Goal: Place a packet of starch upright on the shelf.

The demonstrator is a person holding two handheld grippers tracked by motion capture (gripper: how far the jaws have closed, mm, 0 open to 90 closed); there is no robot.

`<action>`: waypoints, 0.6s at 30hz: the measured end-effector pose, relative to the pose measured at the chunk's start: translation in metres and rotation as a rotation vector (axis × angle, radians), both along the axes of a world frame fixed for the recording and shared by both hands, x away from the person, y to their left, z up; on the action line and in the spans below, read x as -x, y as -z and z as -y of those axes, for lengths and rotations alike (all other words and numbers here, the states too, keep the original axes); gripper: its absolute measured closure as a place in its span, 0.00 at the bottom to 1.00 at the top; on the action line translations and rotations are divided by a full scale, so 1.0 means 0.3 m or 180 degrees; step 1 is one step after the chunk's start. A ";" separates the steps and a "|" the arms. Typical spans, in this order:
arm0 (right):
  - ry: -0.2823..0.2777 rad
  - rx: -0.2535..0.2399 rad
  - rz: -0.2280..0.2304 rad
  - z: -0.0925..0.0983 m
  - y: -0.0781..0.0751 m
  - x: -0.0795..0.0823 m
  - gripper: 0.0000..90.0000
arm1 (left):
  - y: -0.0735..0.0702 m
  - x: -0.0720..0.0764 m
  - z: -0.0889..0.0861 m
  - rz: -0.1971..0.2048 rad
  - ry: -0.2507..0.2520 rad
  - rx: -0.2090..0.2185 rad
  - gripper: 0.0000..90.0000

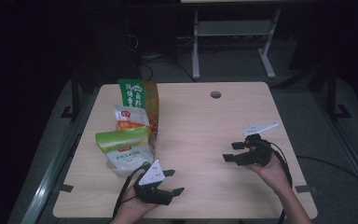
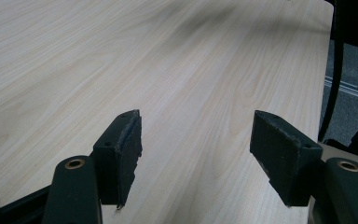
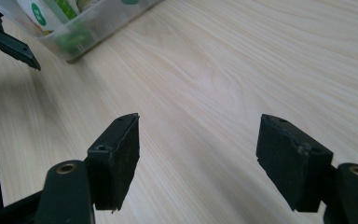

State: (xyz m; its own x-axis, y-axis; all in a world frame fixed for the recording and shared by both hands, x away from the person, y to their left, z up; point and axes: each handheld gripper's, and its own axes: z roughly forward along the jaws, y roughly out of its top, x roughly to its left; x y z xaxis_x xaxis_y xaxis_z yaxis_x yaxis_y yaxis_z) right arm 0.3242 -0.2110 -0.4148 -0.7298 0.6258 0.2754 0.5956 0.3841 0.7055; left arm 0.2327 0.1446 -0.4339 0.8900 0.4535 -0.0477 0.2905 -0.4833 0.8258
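A clear plastic bin (image 1: pixel 121 169) on the table's left side holds three food packets: a green one with white lettering (image 1: pixel 139 95) at the back, a white and orange one (image 1: pixel 131 118) in the middle, and a light green one (image 1: pixel 123 146) in front. My left gripper (image 1: pixel 173 182) sits near the front edge just right of the bin, open, with bare wood between its jaws (image 2: pixel 196 154). On the right side of the table my right gripper (image 1: pixel 232 151) points left toward the bin (image 3: pixel 88 23), open and holding nothing (image 3: pixel 198 156).
The light wood table (image 1: pixel 200 126) has a round cable hole (image 1: pixel 216 94) near its far edge. A metal frame (image 1: pixel 233 42) stands on the dark floor behind. Cables trail from both grippers toward the front edge.
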 end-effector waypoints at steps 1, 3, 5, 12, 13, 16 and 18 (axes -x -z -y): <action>0.0007 0.0002 0.0010 0.008 0.003 0.005 0.33 | 0.000 0.000 0.000 0.0000 -0.0001 -0.0002 0.37; 0.0030 -0.0007 0.0010 0.018 0.008 0.016 0.33 | 0.000 0.000 0.000 -0.0007 -0.0006 0.0000 0.37; 0.0058 -0.0009 0.0007 0.030 0.014 0.026 0.33 | 0.001 0.001 0.001 -0.0006 -0.0004 -0.0007 0.37; 0.0134 0.0008 -0.0001 0.066 0.037 0.066 0.33 | 0.002 0.001 0.004 -0.0017 0.0007 0.0008 0.38; 0.0149 0.0010 -0.0010 0.072 0.042 0.074 0.33 | 0.002 0.001 0.004 -0.0015 0.0008 0.0005 0.38; 0.0168 -0.0006 -0.0009 0.087 0.054 0.088 0.33 | 0.003 0.002 0.005 -0.0020 0.0007 0.0007 0.38; 0.0200 -0.0030 -0.0012 0.098 0.061 0.100 0.32 | 0.004 0.002 0.005 -0.0022 0.0007 0.0008 0.38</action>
